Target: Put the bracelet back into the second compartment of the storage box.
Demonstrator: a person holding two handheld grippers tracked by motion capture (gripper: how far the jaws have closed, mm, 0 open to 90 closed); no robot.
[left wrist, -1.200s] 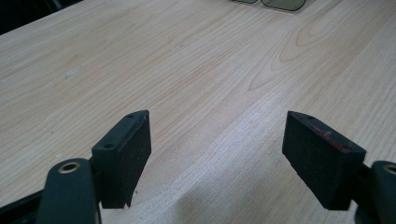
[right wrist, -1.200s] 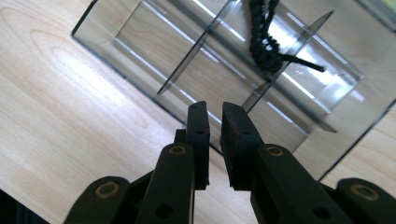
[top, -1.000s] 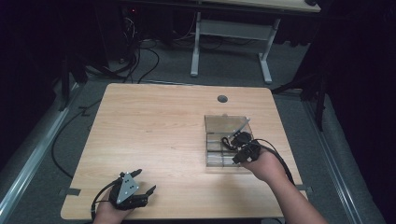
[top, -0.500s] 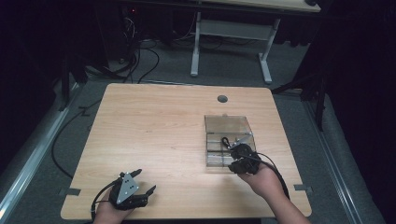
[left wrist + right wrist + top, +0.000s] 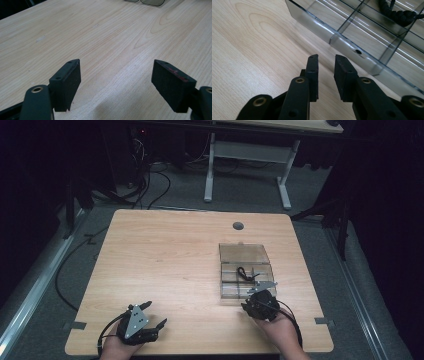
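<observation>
While both hands rest at the table's near edge, the left gripper [image 5: 145, 320] lies low over bare wood with its fingers spread wide and nothing between them. Its two black pads [image 5: 66, 83] stand well apart above the table [image 5: 165, 265]. At the near right, the right gripper [image 5: 260, 302] sits just beside the near wall of the clear compartment box [image 5: 230, 292]; its jaws have just been opening and now stand a narrow gap apart, empty, the fingers [image 5: 313, 75] close to the box's wall but not touching it. Farther off, a black cord [image 5: 243, 274] lies coiled inside one of the box's middle compartments. Beyond the box, a round grommet hole [image 5: 238, 226] marks the table's far edge.
</observation>
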